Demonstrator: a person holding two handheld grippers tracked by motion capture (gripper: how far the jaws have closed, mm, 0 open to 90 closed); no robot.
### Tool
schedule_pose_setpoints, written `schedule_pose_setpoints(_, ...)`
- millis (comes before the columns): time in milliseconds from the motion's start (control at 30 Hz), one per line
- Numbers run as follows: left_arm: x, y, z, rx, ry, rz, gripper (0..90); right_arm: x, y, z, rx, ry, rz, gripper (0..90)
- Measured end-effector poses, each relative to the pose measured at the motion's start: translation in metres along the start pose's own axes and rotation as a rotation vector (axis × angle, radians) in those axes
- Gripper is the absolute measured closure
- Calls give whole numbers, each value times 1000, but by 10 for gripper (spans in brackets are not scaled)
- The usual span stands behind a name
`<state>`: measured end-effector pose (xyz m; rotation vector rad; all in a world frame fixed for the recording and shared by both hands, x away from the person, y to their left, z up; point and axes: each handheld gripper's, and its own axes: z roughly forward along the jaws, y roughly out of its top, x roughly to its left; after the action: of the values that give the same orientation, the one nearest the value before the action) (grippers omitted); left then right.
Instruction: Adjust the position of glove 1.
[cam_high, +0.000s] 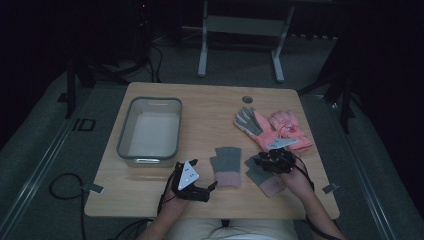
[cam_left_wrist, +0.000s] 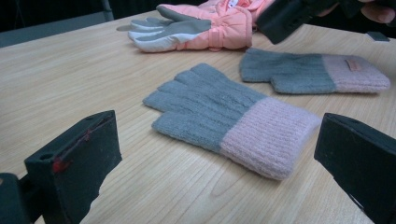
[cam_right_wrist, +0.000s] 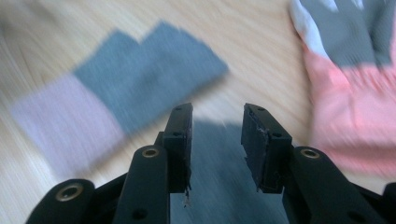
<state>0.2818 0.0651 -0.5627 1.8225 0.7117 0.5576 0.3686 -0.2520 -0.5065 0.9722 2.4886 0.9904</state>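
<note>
Overhead, a wooden bench (cam_high: 210, 105) holds a grey bin (cam_high: 149, 131) at centre left of the frame and 4 gloves to its right. 2 pink padded gloves (cam_high: 277, 129) with grey palms lie side by side at right of centre. Below them sit 2 grey knit gloves with pink cuffs: one knit glove (cam_high: 226, 166) lies flat at lower centre, and the second knit glove (cam_high: 265, 177) lies just right of it, partly under the right hand-held gripper (cam_high: 274, 161).

The left hand-held gripper (cam_high: 192, 182) sits low at the bench's near edge, just left of the first knit glove; its jaws stand wide apart and grip nothing. In the right gripper view the picture is blurred, but the jaws appear parted with a clear gap, poised over grey knit fabric (cam_right_wrist: 219, 172) without visibly pinching it.
</note>
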Motion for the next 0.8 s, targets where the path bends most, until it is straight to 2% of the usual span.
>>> schedule_pose_setpoints(67, 0, 0, 0, -1, 0, 1, 0, -7, -13, -5, 31, -22, -19, 604)
schedule_pose_setpoints(233, 0, 0, 0, -1, 1, 1, 0, -9, -28, -4, 66, -15, -47, 593)
schedule_pose_setpoints(433, 0, 0, 0, -2, 2, 1, 0, -13, -39, 6, 95, 25, -22, 629)
schedule_pose_setpoints(533, 0, 0, 0, -2, 1, 3, 0, -15, -43, 7, 78, 35, -18, 641)
schedule_pose_setpoints(700, -1, 0, 0, -3, 2, 6, 0, -11, -44, 7, 82, 16, -21, 790)
schedule_pose_setpoints(800, -1, 0, 0, -3, 3, 6, 0, -8, -43, 7, 82, -3, 4, 841)
